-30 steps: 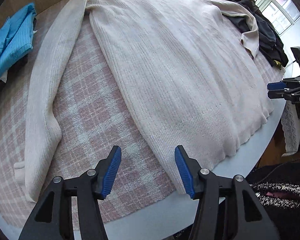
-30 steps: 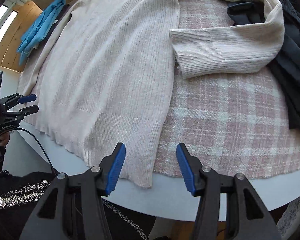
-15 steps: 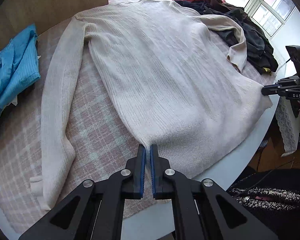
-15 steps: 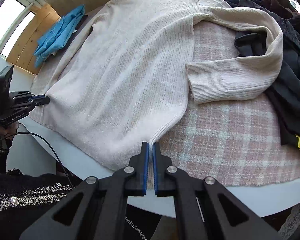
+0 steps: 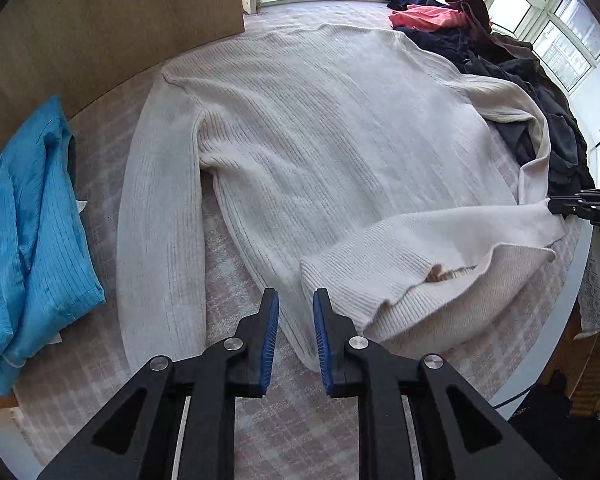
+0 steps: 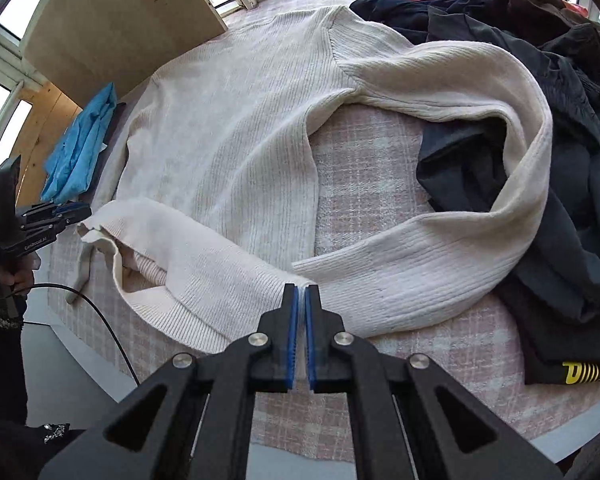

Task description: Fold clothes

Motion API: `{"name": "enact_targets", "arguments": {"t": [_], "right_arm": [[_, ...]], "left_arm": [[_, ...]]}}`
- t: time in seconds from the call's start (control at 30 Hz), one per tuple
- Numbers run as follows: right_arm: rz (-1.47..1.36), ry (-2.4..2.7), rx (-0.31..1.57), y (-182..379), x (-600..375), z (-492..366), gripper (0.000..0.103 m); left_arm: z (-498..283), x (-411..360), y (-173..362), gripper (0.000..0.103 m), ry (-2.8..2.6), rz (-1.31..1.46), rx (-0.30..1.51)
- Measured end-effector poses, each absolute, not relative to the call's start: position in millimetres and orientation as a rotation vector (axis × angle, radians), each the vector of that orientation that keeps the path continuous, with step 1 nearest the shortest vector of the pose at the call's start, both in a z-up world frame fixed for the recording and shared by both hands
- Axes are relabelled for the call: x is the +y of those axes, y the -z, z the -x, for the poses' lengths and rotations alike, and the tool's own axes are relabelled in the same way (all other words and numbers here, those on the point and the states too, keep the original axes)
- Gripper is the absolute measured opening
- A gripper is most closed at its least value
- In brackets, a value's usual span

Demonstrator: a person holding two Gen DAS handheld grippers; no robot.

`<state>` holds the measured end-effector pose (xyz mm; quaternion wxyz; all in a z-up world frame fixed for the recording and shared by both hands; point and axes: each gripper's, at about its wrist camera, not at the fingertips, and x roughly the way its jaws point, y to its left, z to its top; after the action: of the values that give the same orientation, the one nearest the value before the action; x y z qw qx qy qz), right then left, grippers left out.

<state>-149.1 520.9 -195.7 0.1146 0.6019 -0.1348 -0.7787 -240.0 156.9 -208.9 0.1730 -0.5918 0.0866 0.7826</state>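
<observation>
A cream ribbed sweater [image 5: 324,132] lay spread on a pink plaid cloth [image 5: 100,360], its hem folded back toward the chest. The right gripper [image 6: 301,304] was clamped on the hem's corner. The left gripper [image 5: 294,312], fingers slightly parted and holding nothing, sat just before the other corner.
</observation>
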Motion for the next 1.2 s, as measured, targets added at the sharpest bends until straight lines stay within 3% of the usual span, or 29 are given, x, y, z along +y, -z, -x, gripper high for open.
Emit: {"name": "enact_targets", "arguments": {"t": [0.1,0.23,0.43,0.53,0.57,0.67,0.73,0.77,0.93,1.2], "right_arm": [[-1.769,2.273,-0.379,196,519,149,0.004],[-1.775,2.259,-0.357,197,517,150,0.004],[-1.783,2.239,-0.324,199,514,150,0.004],[-1.785,2.228,-0.309,200,513,151,0.004],[-1.786,2.224,-0.306,201,514,151,0.004],[-1.796,2.207,-0.306,204,515,153,0.004],[-1.802,2.196,-0.306,206,516,155,0.004],[-1.806,2.19,-0.309,207,517,156,0.004],[-1.808,2.16,-0.318,201,518,150,0.004],[-1.811,2.098,-0.309,176,515,119,0.004]], "left_arm": [[222,144,203,0.042,-2.221,1.67,0.244],[208,140,201,0.042,-2.181,1.671,0.209],[244,182,200,0.042,-2.169,1.629,0.33],[259,215,203,0.045,-2.111,1.544,0.531],[265,221,206,0.05,-2.069,1.549,0.542],[283,238,216,0.05,-1.945,1.559,0.572],[288,242,221,0.037,-1.884,1.569,0.564],[290,244,223,0.004,-1.855,1.574,0.561],[267,234,219,0.005,-1.86,1.58,0.593],[162,172,148,0.005,-1.974,1.513,0.414]]}}
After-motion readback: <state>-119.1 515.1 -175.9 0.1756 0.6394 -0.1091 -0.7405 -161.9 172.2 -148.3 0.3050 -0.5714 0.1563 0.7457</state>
